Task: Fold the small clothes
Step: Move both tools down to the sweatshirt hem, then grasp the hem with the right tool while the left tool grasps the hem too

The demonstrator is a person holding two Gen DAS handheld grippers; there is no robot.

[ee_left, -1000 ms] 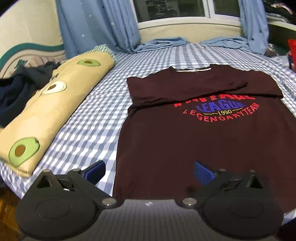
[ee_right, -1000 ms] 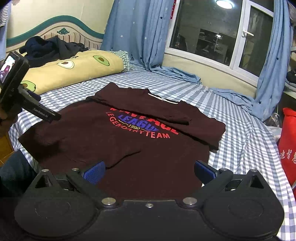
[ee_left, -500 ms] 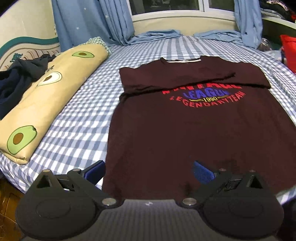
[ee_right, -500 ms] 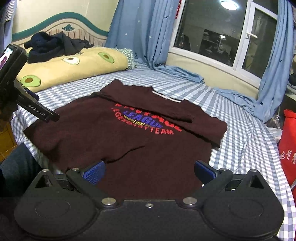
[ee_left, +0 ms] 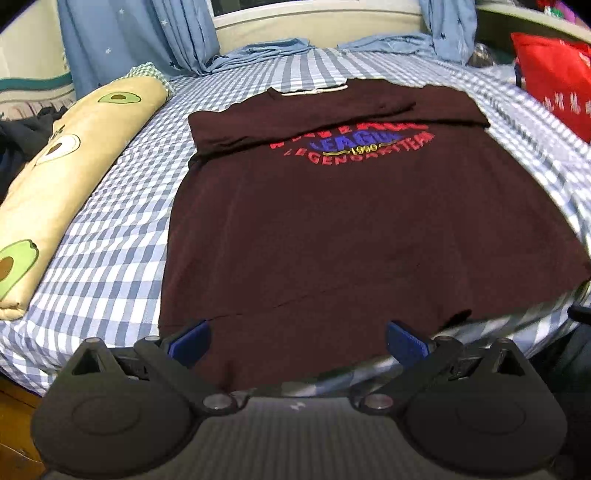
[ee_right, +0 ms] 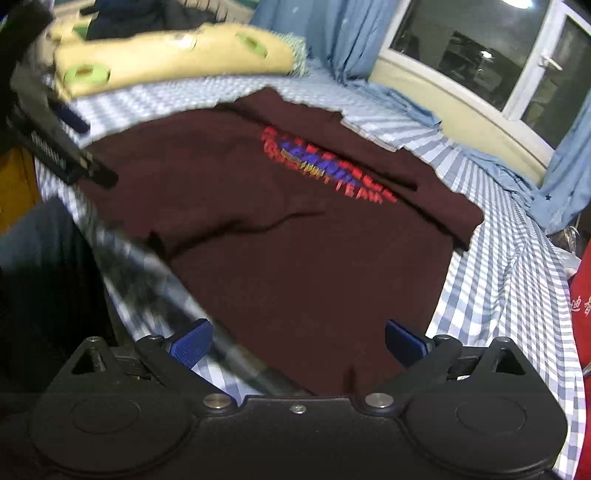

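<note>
A dark maroon T-shirt [ee_left: 332, 229] with red and blue lettering lies flat, front up, on the blue checked bed, both sleeves folded in across the chest. My left gripper [ee_left: 297, 341] is open and empty just above the shirt's bottom hem, towards its left corner. In the right wrist view the shirt [ee_right: 295, 236] fills the middle; my right gripper [ee_right: 297, 341] is open and empty over the hem near its right corner. The left gripper's body [ee_right: 48, 129] shows at the left edge of that view.
A long yellow avocado-print pillow [ee_left: 62, 177] lies along the shirt's left side, with dark clothes [ee_left: 18, 140] behind it. A red bag [ee_left: 554, 77] sits at the right. Blue curtains [ee_left: 147, 33] and a window sill stand at the far side. The bed's near edge [ee_right: 140, 266] runs under the hem.
Both grippers have moved down and in towards the shirt's bottom hem. The right view has swung left and is motion-blurred. Both stay open.
</note>
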